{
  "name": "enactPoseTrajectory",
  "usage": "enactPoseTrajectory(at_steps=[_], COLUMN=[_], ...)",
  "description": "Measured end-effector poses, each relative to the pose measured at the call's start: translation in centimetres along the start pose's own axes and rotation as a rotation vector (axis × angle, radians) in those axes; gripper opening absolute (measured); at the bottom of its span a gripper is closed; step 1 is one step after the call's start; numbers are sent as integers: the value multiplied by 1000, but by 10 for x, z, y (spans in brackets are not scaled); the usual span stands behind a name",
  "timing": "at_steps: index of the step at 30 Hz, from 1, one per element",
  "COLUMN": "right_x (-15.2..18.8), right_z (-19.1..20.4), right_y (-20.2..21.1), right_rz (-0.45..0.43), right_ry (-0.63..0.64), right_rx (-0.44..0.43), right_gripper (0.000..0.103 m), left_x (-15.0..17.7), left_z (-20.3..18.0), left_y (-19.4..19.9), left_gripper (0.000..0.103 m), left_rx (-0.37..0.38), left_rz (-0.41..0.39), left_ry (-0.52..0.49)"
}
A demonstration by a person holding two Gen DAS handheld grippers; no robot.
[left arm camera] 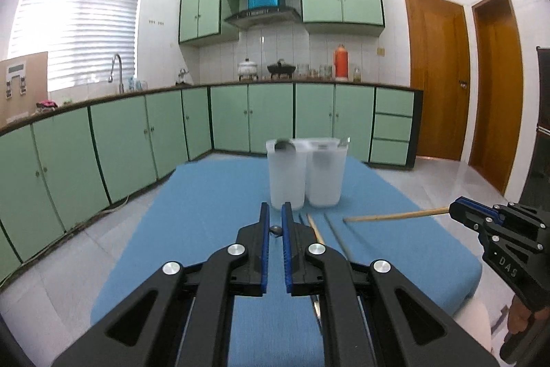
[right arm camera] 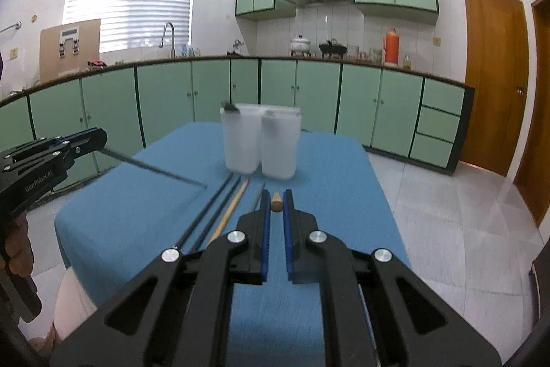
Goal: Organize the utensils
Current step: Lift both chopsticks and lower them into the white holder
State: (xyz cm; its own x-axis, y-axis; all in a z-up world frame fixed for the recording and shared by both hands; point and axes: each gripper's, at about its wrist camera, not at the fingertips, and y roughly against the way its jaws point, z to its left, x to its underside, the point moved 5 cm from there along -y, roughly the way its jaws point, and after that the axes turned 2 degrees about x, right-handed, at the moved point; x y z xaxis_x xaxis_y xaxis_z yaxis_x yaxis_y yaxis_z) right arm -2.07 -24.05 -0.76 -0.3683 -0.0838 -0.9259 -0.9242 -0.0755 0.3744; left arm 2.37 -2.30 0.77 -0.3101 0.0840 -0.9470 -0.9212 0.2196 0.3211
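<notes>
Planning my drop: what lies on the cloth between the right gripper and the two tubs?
In the right wrist view, only bare blue cloth lies between the right gripper, shut on a wooden chopstick, and the tubs; loose chopsticks lie left.

Mint-green cabinets point(left arm camera: 227, 116) line the far white-tiled walls; a blinded window point(left arm camera: 79, 19) glows left, wooden doors point(left arm camera: 436, 74) stand right.

lettering on my two grippers

only two bits of writing can be read. on the side of my right gripper point(left arm camera: 453, 211), seen from the left wrist camera, pale letters spell "das" (preceded by a small dot or dash, hard to tell which). on the side of my left gripper point(right arm camera: 101, 135), seen from the right wrist camera, faint letters read "genrobot.ai". the markings on the cardboard box point(right arm camera: 69, 49) by the window are too blurred to read.
</notes>
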Motion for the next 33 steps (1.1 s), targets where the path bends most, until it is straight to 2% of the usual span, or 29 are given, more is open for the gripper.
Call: enactPoseTrajectory(at_steps=[10,25,28,33], right_x=[-62,-128,-145,-187], right_z=[-15,-23,-24,-29], right_y=[-5,-25,-24,-20], right_rz=[-70,-100,-126,-200], right_ry=[7,18,24,27], right_rx=[-47,-132,-135,-133], right_gripper=[6,6,6,6], left_x=[-54,-113,-127,-164], left_z=[6,17,20,19], left_y=[-8,-22,-25,-21], left_gripper=[7,7,7,7], left_rx=[21,81,88,101], left_rz=[-88,-148,-168,-247], left_ry=[7,24,33,29])
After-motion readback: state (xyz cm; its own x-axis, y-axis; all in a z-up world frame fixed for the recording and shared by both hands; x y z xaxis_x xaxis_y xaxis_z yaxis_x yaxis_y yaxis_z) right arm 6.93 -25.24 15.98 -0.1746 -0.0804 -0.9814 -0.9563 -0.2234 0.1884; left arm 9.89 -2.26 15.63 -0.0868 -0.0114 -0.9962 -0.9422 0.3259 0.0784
